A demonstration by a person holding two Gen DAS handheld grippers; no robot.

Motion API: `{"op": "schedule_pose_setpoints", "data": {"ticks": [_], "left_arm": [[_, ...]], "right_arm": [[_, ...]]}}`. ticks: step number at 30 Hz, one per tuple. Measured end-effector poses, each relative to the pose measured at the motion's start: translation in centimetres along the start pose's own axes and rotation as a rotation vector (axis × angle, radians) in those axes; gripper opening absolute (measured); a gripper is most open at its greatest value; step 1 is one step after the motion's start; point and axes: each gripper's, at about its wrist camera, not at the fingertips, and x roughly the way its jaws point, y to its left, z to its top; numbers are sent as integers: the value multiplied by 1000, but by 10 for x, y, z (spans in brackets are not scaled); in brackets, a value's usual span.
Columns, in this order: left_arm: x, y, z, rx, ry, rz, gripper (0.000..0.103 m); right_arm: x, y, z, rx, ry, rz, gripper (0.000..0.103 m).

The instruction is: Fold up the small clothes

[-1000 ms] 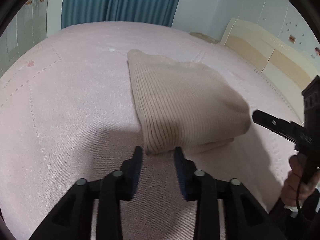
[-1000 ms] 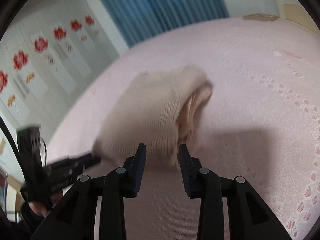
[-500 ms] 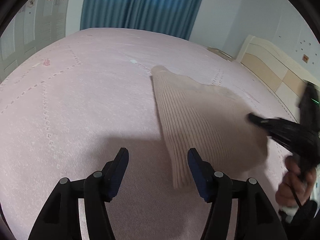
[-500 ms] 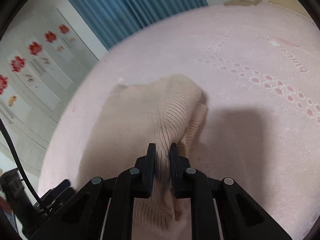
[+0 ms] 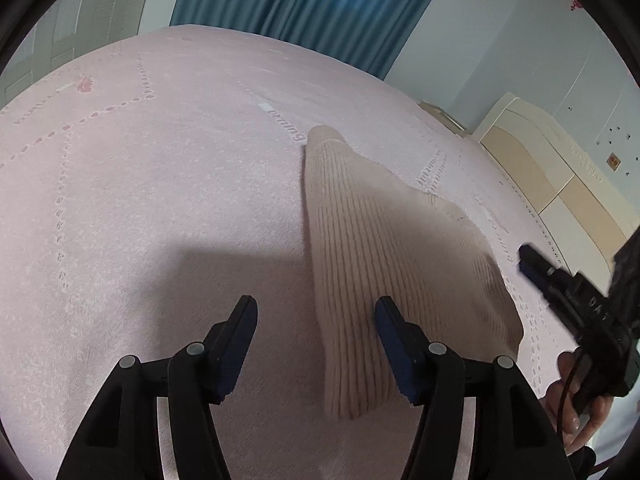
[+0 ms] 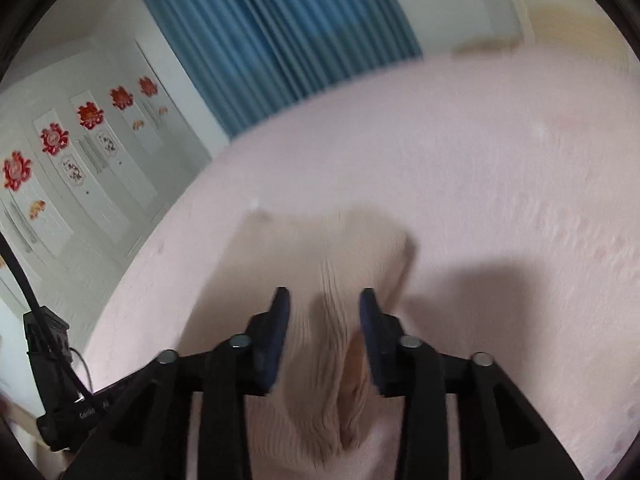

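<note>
Folded beige ribbed knit garment lies mid pink bedspread; my right tongs just opened, knit between untouched; left tongs gape empty beside its edge, ready for regrasp.

We look down along each gripper's fingers, close above the pink bedspread. Both views share the folded beige ribbed knit garment, seen from opposite sides.
</note>
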Motion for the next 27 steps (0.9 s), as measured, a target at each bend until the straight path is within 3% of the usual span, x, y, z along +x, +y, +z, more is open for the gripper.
{"op": "schedule_pose_setpoints", "data": {"ticks": [3, 6, 11, 13, 19, 27], "left_arm": [[6, -5, 4, 15, -7, 19, 59], [9, -6, 4, 23, -6, 25, 60], [13, -4, 4, 17, 9, 40, 65], [14, -7, 2, 27, 9, 53, 65], [19, -14, 2, 77, 10, 84, 67], [14, -3, 4, 17, 31, 37, 68]], "right_arm": [[7, 16, 5, -82, -16, -24, 38], [23, 36, -2, -140, 34, -23, 38], [56, 44, -26, -268, 162, -163, 38], [56, 47, -32, -289, 151, -183, 38], [58, 41, -29, -254, 184, -170, 40], [53, 37, -27, -184, 167, -115, 43]]}}
